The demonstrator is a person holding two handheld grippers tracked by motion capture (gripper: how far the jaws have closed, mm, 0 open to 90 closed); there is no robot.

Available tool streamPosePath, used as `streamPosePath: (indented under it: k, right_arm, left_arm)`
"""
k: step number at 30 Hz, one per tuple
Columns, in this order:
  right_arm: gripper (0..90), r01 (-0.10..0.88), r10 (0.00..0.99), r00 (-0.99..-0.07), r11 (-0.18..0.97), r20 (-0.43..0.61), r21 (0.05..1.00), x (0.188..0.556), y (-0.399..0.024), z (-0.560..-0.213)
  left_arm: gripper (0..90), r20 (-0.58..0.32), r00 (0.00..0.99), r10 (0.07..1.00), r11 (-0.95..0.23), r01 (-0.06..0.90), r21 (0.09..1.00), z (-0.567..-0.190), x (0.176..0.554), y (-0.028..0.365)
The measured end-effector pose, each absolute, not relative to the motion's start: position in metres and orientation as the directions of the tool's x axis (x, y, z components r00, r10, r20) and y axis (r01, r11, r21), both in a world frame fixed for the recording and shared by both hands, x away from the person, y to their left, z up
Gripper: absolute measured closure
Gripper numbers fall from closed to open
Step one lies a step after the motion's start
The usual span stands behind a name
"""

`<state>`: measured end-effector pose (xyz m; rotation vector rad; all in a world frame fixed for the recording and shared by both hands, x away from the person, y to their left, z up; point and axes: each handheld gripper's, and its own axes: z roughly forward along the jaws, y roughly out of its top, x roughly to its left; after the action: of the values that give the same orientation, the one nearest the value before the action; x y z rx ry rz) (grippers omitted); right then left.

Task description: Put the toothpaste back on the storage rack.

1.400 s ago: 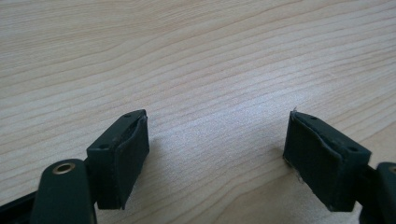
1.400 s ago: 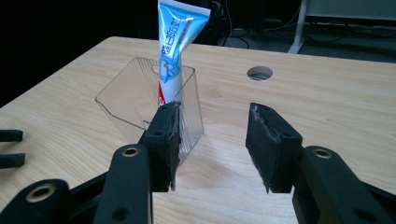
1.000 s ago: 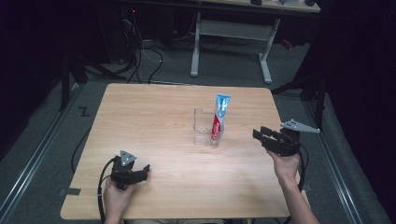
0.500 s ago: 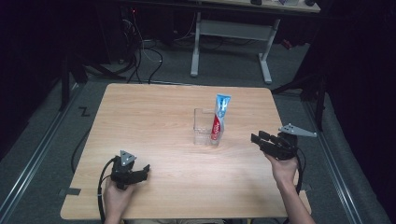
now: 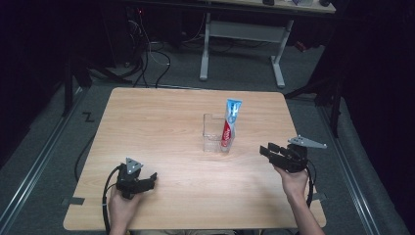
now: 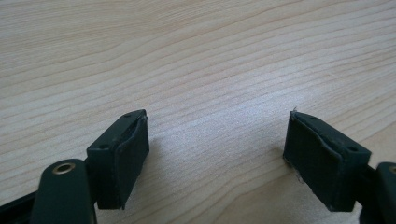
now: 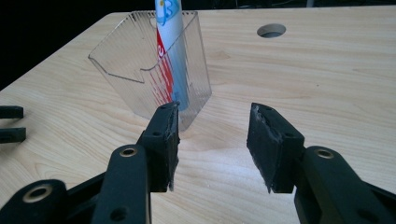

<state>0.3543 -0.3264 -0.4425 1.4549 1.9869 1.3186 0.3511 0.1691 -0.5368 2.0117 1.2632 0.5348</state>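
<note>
A clear plastic holder (image 5: 211,133) stands near the middle of the wooden table (image 5: 161,112), with a red, white and blue toothpaste tube (image 5: 230,123) upright in it. In the right gripper view the holder (image 7: 135,65) and the tube (image 7: 169,42) are just beyond the jaws. My right gripper (image 5: 264,149) (image 7: 215,135) hovers to the right of the holder, pointing at it. It is open, its jaws have just been opening a little, and nothing is between them. My left gripper (image 5: 151,179) (image 6: 217,140) rests open on bare wood at the front left.
A round hole (image 7: 271,30) is cut into the tabletop behind the holder. The left gripper's jaw tips (image 7: 10,123) show at the left edge of the right gripper view. Behind the table stand a white-legged desk frame (image 5: 276,58) and floor cables (image 5: 147,63).
My right gripper has sunk a little toward the table beside the holder. The left gripper has stayed where it was.
</note>
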Motion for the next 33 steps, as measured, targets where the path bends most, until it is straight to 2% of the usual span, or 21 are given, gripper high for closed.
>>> streamPosePath:
  k: [33]
  right_arm:
    - [53.3,0.625,0.885,-0.393,0.058,0.250,0.778,0.347,-0.317,-0.489]
  left_arm:
    - [22.5,-0.017,0.441,0.897,-0.287,0.612,0.737,-0.537,0.351,0.169]
